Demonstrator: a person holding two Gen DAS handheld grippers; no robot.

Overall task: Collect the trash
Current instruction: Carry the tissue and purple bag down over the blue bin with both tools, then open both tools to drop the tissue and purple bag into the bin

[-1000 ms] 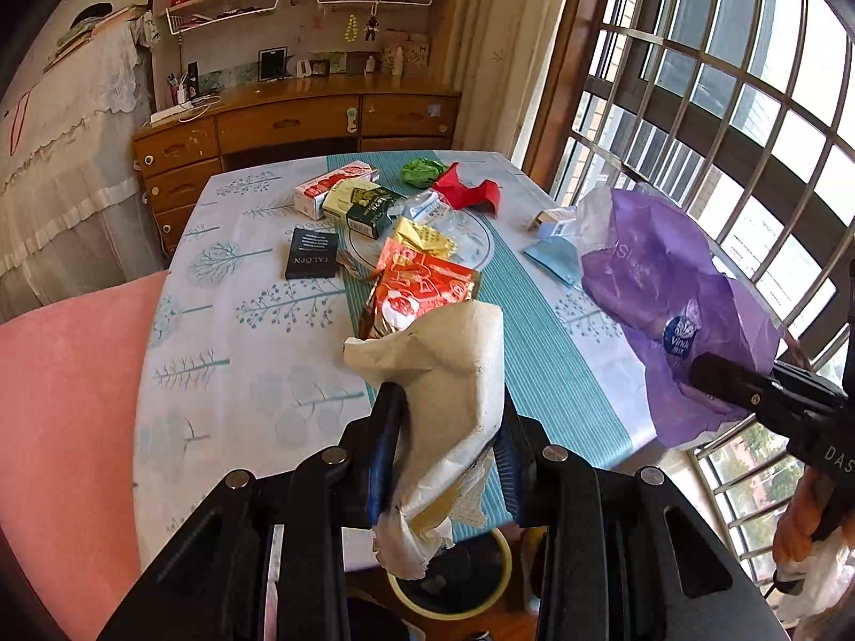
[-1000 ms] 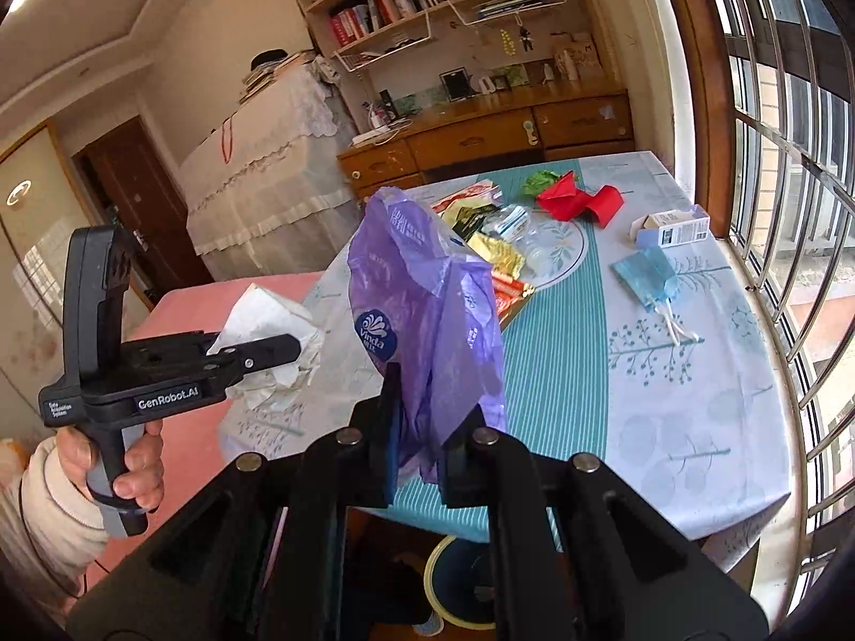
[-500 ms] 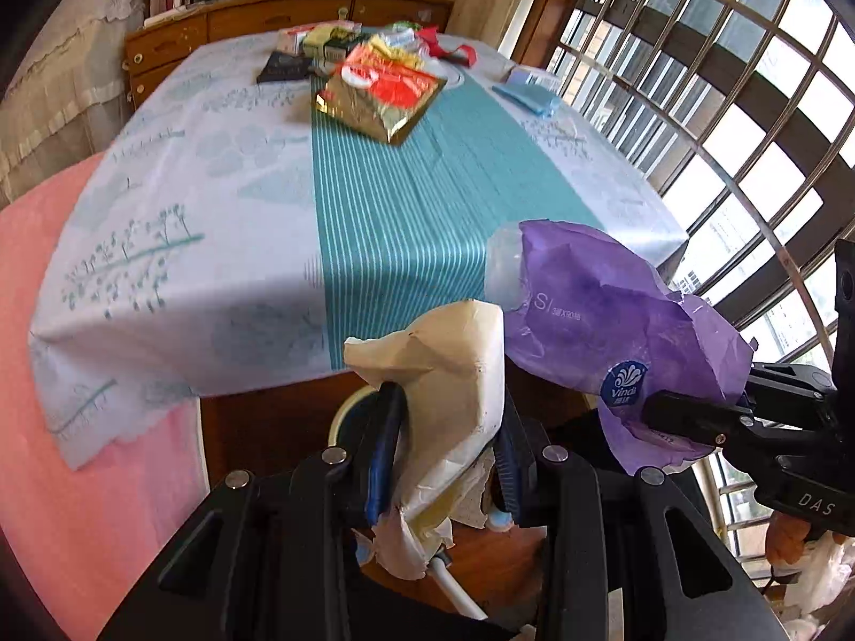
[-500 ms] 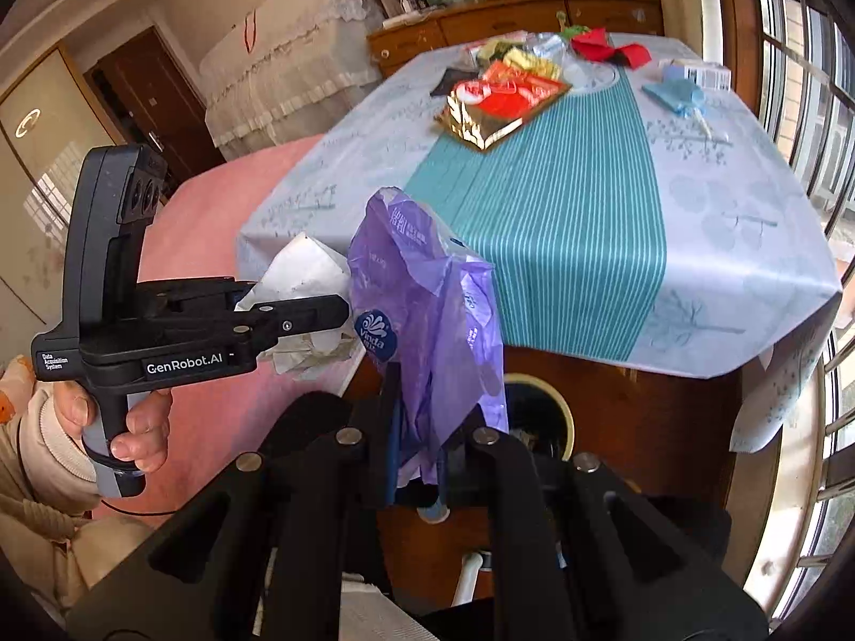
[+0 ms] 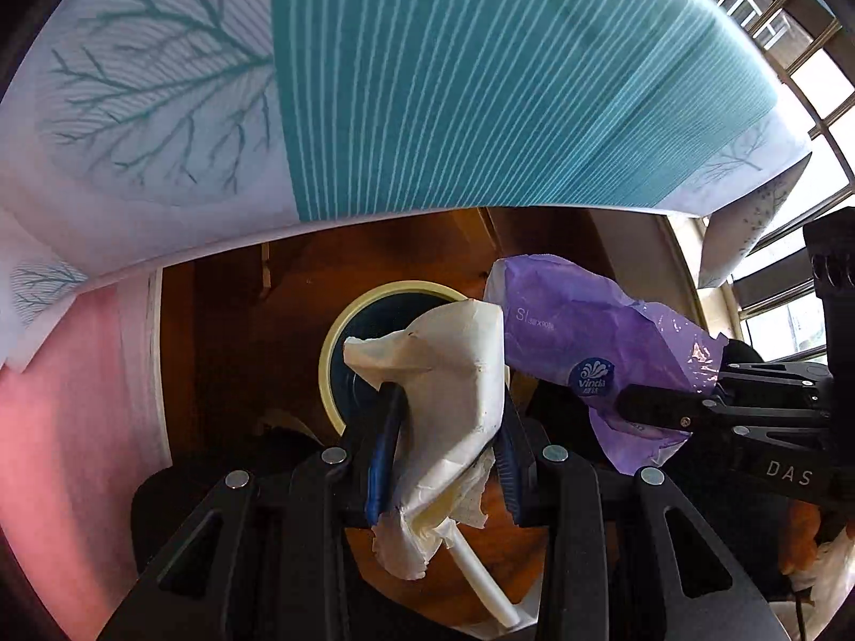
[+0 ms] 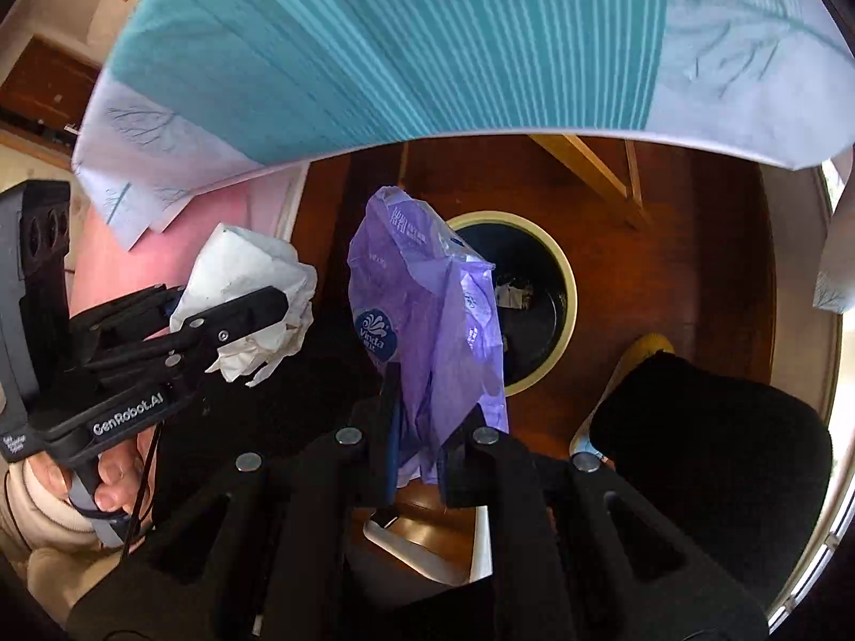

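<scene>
Where the tablecloth (image 5: 481, 85) hangs over the table's edge, its teal striped centre band and white borders printed with bare trees fill the top of both wrist views, with dark reddish wooden flooring (image 6: 668, 245) below it. A pink surface (image 5: 64, 427) lies to the left under the cloth, and barred window panes (image 5: 801, 53) show at the upper right of the left wrist view.

On the floor stands a round waste bin (image 6: 566, 278) with a cream rim and a dark inside; a few pale scraps (image 6: 510, 294) lie in it, too small to identify. A yellow-toed shoe (image 6: 646, 344) rests on the floor just right of the bin.

The left gripper (image 5: 443, 443) is clamped on a crumpled cream paper wrapper (image 5: 454, 374), its blue pads pressing both sides. The wrapper's long axis runs along the fingers, its broad end pointing away from the gripper and overlapping the bin's rim in that view, its ragged tail trailing back between the jaws.

The right gripper (image 6: 419, 443) is squeezed fully closed on a purple Vinda tissue pack wrapper (image 6: 427, 320), pinched at its lower end. It stands up lengthwise from the fingers, its open top towards the tablecloth, in front of the bin's left side. The person's hand (image 6: 115, 475) grips the left tool's handle.
</scene>
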